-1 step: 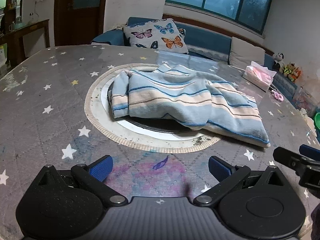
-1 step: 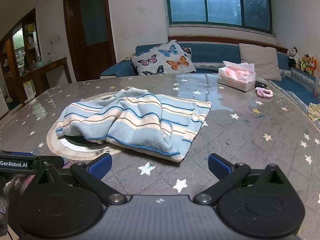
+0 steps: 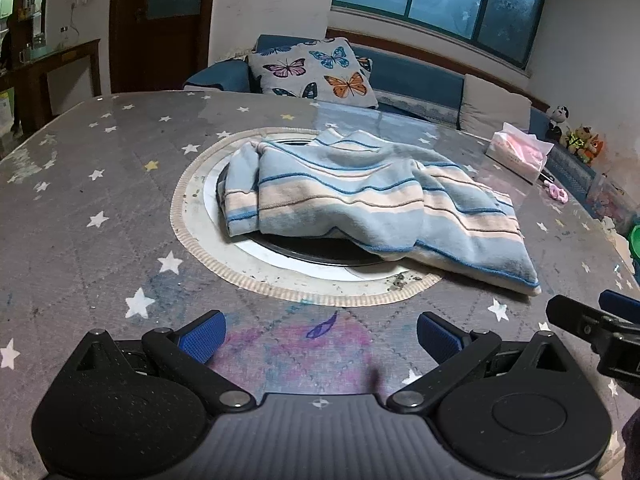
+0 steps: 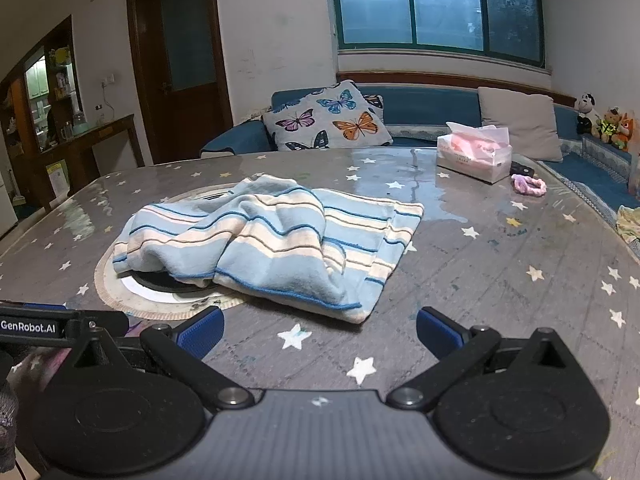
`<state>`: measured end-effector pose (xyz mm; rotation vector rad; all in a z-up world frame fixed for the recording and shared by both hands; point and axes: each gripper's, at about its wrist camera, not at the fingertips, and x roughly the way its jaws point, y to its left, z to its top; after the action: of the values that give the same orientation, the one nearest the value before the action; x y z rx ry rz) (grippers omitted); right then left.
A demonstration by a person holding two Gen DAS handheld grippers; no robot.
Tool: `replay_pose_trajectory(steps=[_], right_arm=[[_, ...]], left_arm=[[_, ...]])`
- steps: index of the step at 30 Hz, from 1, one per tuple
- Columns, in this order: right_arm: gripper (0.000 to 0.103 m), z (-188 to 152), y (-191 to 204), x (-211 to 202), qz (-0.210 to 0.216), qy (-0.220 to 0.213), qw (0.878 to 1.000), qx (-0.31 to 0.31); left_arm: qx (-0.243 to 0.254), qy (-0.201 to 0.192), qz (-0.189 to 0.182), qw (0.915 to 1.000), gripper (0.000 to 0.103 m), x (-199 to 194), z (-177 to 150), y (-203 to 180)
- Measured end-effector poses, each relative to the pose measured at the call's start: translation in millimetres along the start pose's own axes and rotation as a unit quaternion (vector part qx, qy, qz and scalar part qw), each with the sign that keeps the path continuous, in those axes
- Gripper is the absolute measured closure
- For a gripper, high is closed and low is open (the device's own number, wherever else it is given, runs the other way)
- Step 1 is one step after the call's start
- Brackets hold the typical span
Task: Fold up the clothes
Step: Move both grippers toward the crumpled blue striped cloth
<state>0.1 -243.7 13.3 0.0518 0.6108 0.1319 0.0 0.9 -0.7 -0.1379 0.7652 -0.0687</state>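
Left wrist view looks across the starred grey surface (image 3: 80, 184) at a striped blue and cream garment (image 3: 360, 200), which lies in a loose, rumpled heap, partly over the round dark plate (image 3: 312, 250) set into the middle and partly out onto the cloth toward the right. One part is doubled over another, with a sleeve-like end hanging at the left edge of the heap, yet the edges do not line up and the top is creased; I judge that this fits either a garment dropped down and waiting to be spread, or one partway through a rough fold. Which of the two it is, the pictures do not settle.

The left gripper (image 3: 320, 332) hangs low over the near edge, its jaws wide apart and holding nothing, pointed at the near hem. The right gripper (image 4: 320, 330) sits just beside it, also wide and empty, facing the garment's near right corner (image 4: 360, 314). Each shows at the edge of the other's view, so the two are held close together and level, probably so that both can reach the near hem at once.

A tissue box (image 4: 474, 156) and a pink hair tie (image 4: 528, 184) stand well apart from the garment at the far right, out of the working space. The plate's raised rim under the cloth may make that side sit unevenly when it is pressed flat.
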Motion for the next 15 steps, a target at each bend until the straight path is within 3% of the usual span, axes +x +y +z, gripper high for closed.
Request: replay_pose_trajectory(steps=[15], right_arm=[[0.000, -7, 5, -10, 0.010, -0.001, 1.000, -0.003]], left_arm=[[0.023, 0.014, -0.007, 0.9996, 0.000, 0, -9, -19]])
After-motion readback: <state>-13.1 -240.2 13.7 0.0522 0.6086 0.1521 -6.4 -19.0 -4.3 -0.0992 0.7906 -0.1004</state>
